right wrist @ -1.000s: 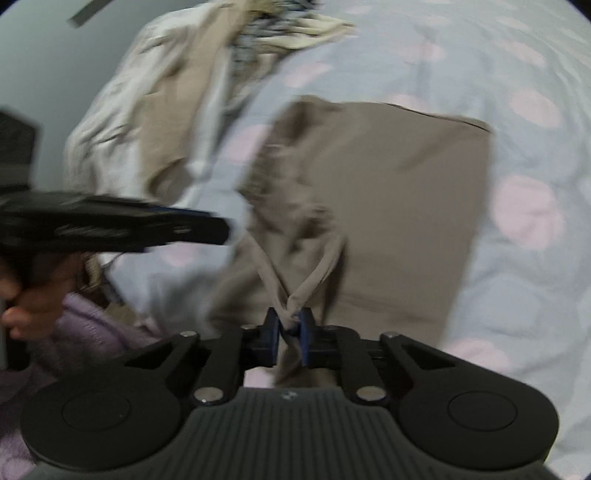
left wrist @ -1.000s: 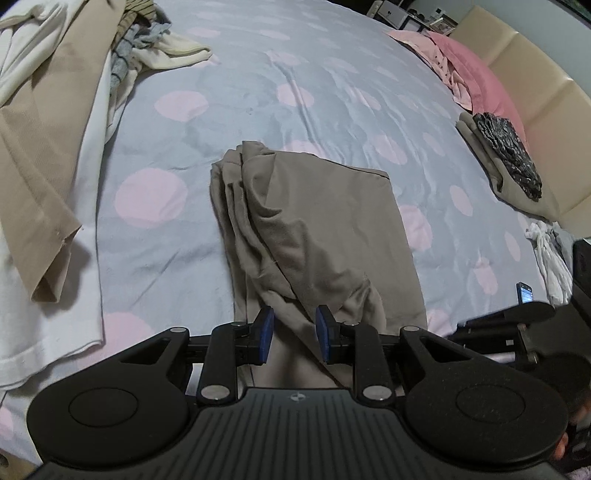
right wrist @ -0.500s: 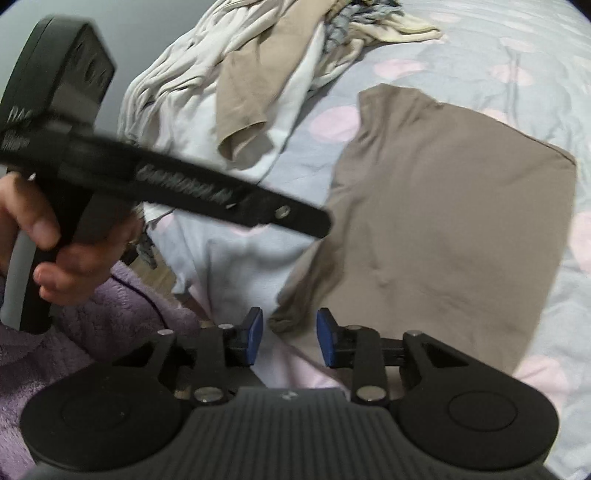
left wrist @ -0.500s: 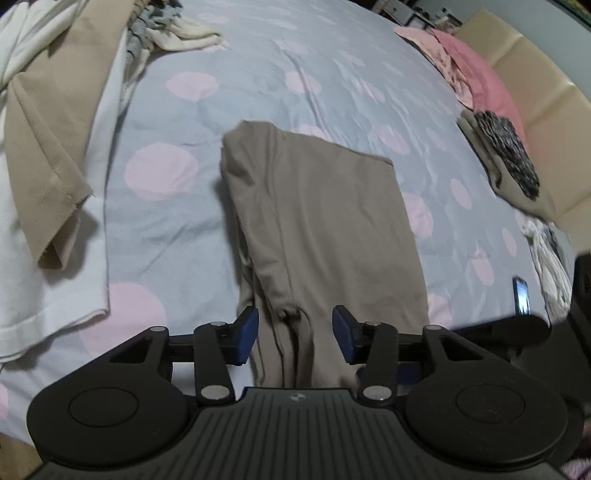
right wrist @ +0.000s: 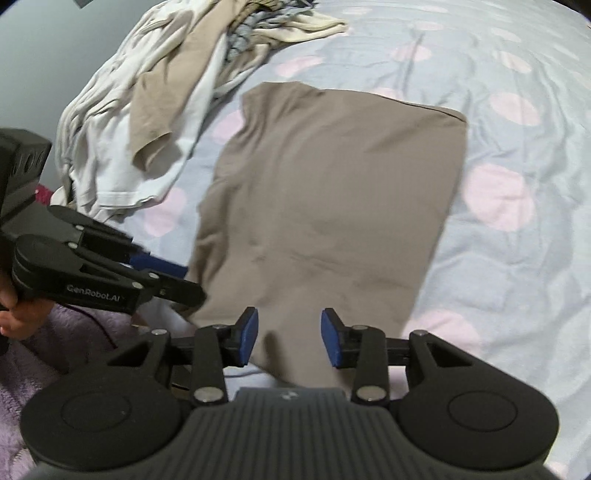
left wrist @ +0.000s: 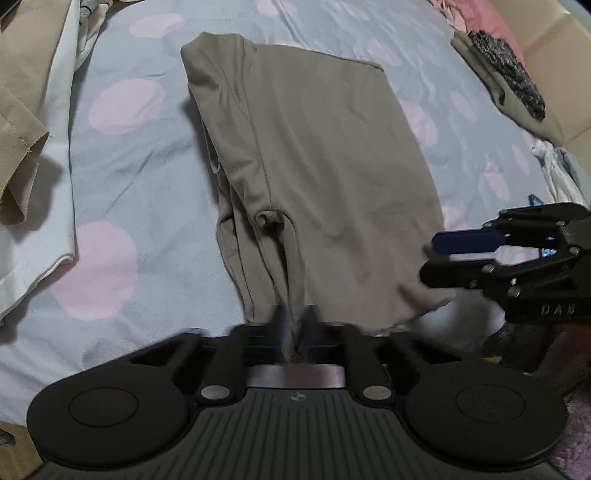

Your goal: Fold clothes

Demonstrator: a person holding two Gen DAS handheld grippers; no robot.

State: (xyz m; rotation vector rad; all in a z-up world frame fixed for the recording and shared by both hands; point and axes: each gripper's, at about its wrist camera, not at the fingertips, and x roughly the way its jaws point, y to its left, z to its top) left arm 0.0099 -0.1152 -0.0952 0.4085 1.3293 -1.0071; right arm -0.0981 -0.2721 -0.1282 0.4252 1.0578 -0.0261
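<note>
A brown garment (left wrist: 314, 166) lies folded lengthwise and flat on the dotted bedsheet (left wrist: 129, 184). My left gripper (left wrist: 295, 325) is shut on its near hem at the left side, where the fabric bunches between the blurred fingertips. In the right wrist view the same garment (right wrist: 332, 203) stretches away from my right gripper (right wrist: 290, 339). Its jaws are opening, and the near hem lies between the blue pads (right wrist: 248, 334) without being pressed. The right gripper (left wrist: 432, 262) shows at the right of the left wrist view, and the left gripper (right wrist: 190, 282) at the left of the right wrist view.
A heap of white and tan clothes (right wrist: 166, 92) lies on the bed's left side. Folded items (left wrist: 517, 85) and a pink pillow (left wrist: 476, 18) sit by the beige headboard (left wrist: 554, 44). A hand in a purple sleeve (right wrist: 55, 350) holds the left gripper.
The right gripper let go of the bunched fabric and opened, and the garment now lies flat. The left gripper opened, sank to the near hem and shut on it.
</note>
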